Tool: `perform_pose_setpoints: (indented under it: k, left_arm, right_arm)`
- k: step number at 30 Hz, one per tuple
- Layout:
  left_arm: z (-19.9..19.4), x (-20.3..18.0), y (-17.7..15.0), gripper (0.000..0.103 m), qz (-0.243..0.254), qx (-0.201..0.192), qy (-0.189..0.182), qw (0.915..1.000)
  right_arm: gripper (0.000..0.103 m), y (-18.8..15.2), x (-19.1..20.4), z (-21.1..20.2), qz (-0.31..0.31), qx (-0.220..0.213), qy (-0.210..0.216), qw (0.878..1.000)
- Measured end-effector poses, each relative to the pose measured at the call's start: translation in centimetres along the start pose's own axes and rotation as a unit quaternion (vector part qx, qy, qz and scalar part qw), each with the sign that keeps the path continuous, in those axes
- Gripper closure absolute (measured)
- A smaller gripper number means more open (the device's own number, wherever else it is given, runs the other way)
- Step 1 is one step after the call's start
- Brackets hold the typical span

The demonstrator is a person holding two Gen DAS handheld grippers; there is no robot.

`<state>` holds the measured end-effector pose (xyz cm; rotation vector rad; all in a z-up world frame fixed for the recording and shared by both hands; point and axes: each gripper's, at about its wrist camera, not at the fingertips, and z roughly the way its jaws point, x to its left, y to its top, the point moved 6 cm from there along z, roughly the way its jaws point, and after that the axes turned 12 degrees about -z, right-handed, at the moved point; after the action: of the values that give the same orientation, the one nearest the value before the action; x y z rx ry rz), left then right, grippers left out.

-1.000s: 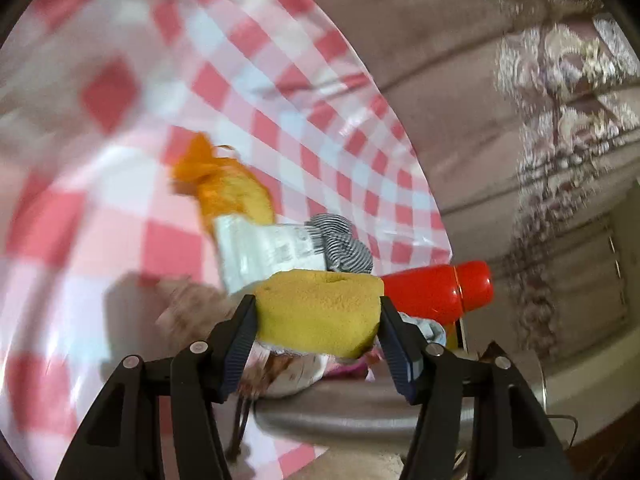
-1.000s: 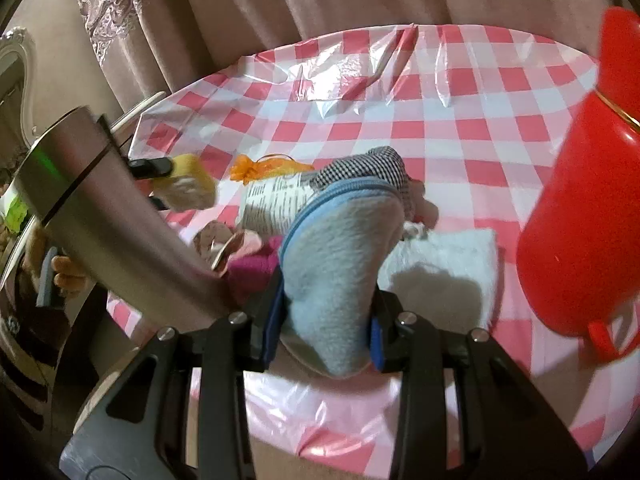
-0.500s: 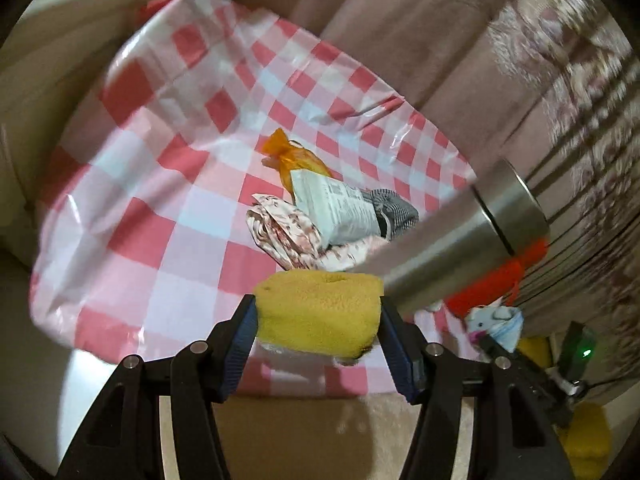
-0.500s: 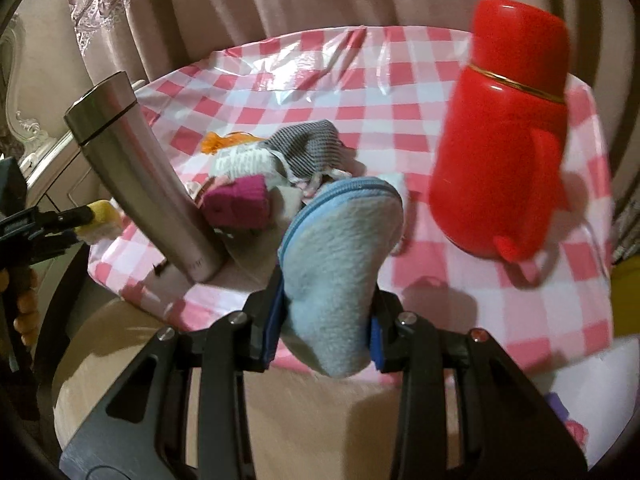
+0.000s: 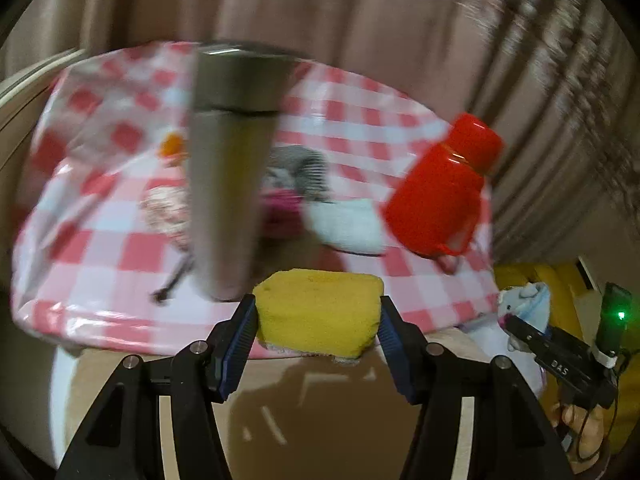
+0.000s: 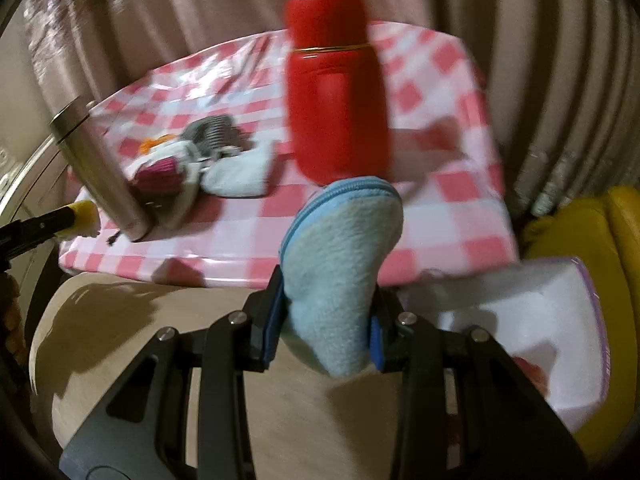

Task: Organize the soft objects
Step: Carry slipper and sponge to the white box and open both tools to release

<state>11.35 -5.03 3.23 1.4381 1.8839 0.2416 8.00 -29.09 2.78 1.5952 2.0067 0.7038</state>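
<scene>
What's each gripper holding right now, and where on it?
Left gripper clamps the yellow sponge by its two ends. Right gripper pinches the blue fleece pouch across its lower part.

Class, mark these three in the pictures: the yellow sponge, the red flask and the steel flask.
yellow sponge [image 5: 318, 312], left wrist view, middle of its front face.
red flask [image 6: 336, 112], right wrist view, middle of its body below the gold band.
steel flask [image 5: 228, 184], left wrist view, middle of its body.

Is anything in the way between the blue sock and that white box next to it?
Nothing visible is. The right tool holds the blue sock off the table's edge, and the white box sits open just to its right, beside the table.
</scene>
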Motion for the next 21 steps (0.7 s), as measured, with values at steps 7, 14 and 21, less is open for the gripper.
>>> perform_pose_setpoints:
  k: [7,14,21]
  left_arm:
    - [1.9,-8.9,-3.2,0.043,0.067,0.031,-0.049,0.9961]
    - [3.6,-16.4,-7.2,0.043,0.127,0.063,-0.082,0.9865]
    - [5.2,-22.3,-10.8,0.043,0.184,0.086,-0.106,0.9735]
  right_arm:
    - [0.064,-3.6,-6.6,-2.8,0.037,0.014,-0.07,0.997]
    - [0.062,-7.4,-11.8,-4.3,0.073,0.039,-0.11,0.99]
    - [0.053,-9.3,-14.8,-5.4,0.097,0.049,-0.144,0.984]
